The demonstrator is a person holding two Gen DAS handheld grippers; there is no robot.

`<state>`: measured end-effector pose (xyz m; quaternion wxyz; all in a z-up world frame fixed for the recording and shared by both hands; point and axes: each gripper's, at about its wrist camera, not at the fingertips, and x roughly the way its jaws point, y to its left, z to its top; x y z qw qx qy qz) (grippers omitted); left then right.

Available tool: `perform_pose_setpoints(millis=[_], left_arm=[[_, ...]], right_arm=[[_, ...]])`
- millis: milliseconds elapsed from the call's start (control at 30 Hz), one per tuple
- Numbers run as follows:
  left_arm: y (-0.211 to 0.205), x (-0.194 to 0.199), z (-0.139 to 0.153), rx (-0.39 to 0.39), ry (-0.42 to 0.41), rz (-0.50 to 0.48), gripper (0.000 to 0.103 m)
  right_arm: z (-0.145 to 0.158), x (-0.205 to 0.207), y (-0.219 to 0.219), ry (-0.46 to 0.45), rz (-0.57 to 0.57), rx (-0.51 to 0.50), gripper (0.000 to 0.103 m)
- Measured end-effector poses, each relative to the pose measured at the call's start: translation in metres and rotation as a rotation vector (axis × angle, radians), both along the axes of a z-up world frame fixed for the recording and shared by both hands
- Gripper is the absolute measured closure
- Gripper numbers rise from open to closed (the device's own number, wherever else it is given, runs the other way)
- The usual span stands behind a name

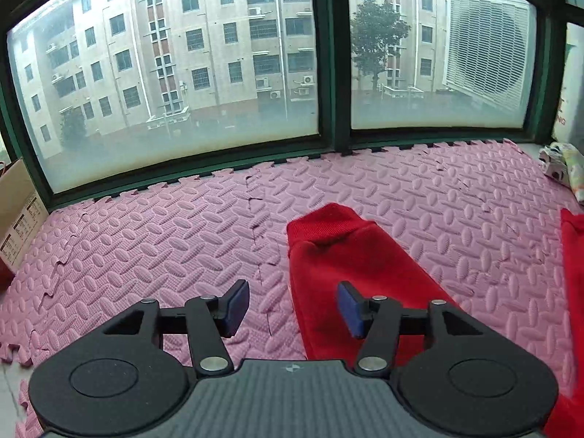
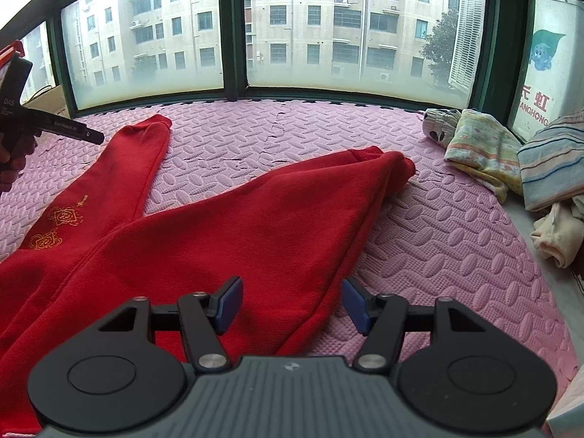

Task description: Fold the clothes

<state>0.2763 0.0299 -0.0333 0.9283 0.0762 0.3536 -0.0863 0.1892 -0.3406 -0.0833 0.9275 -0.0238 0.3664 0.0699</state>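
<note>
Right wrist: soft knit red trousers on embossed pink foam mat.

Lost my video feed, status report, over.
Left tongs open, empty. Right tongs open over red trousers, spread flat on pink mat. Nothing in the way.

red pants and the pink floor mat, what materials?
Red pants: looks like thick knit cotton fleece, matte, with a fine ribbed weave, gathered cuffs and gold print on one leg. Pink floor mat: likely EVA foam tiles, with an embossed oval pattern and jigsaw seams.
</note>
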Motion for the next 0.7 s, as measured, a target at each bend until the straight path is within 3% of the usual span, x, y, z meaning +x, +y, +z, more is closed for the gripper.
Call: perform_pose_setpoints(millis=[200, 467, 700], left_arm=[[-0.026, -0.077, -0.003, 0.027, 0.07, -0.115, 0.036], [-0.049, -0.162, -0.008, 0.082, 0.059, -0.21, 0.031], [-0.047, -0.196, -0.016, 0.157, 0.027, -0.221, 0.031]], right_arm=[[0.004, -0.015, 0.029, 0.001, 0.107, 0.018, 0.038], [0.003, -0.047, 0.067, 0.029, 0.295, -0.005, 0.036], [0.001, -0.074, 0.062, 0.076, 0.328, -0.093, 0.036]])
